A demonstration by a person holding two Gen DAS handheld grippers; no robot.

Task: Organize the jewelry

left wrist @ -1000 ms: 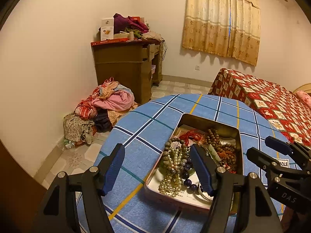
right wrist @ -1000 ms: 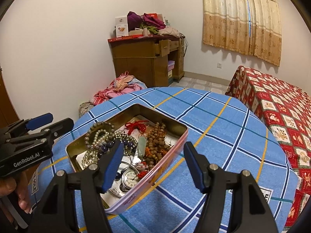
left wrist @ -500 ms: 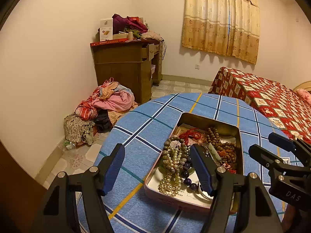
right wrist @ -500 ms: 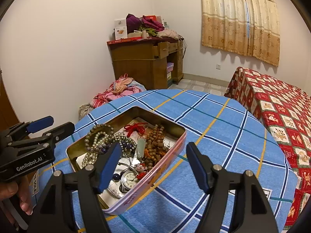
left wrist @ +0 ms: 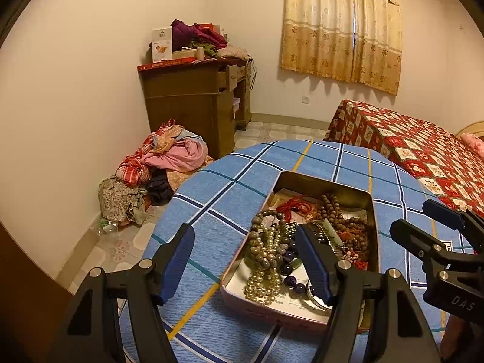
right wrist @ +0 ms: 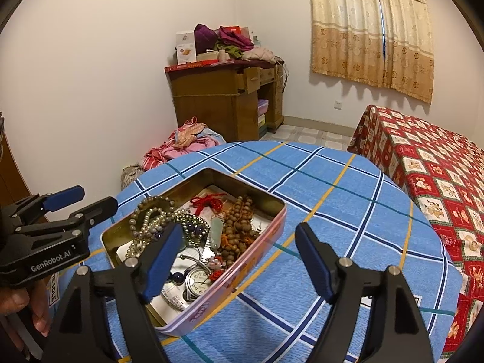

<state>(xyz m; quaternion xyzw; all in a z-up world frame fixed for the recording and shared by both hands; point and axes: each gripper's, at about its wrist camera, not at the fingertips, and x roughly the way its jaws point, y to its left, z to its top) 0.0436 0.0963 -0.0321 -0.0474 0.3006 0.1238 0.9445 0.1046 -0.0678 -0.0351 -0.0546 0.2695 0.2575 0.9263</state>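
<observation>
Both grippers hover above a round table covered with a blue plaid cloth [right wrist: 332,199]. Neither one touches anything.

Left gripper [left wrist: 245,260]: jaws spread wide, nothing between them. In its own view the left blue pad sits over bare cloth at lower left of centre, and the right pad overlaps the tin's contents. In the right wrist view it enters from the left edge [right wrist: 78,202], held by a hand [right wrist: 21,305] at lower left.

Right gripper [right wrist: 239,257]: jaws also wide apart and empty. Its left pad overlaps the tin's near end; the right pad is over bare cloth. In the left wrist view it shows at the right edge [left wrist: 423,220].

Open rectangular tin [right wrist: 242,269], pink outside, lies flat on the cloth, centre-left of the right wrist frame. Contents, tangled:
- pale pearl strand [left wrist: 266,275]
- dark purple beads [left wrist: 290,269]
- brown wooden beads [right wrist: 239,227]
- red cord piece [right wrist: 208,202]
- small watch face [right wrist: 198,276]

Background: wooden desk [left wrist: 193,103] piled with clothes, clothes heap [left wrist: 169,157] on the floor, curtain [left wrist: 341,27] at upper right, red-patterned bed [right wrist: 432,175] at right.
</observation>
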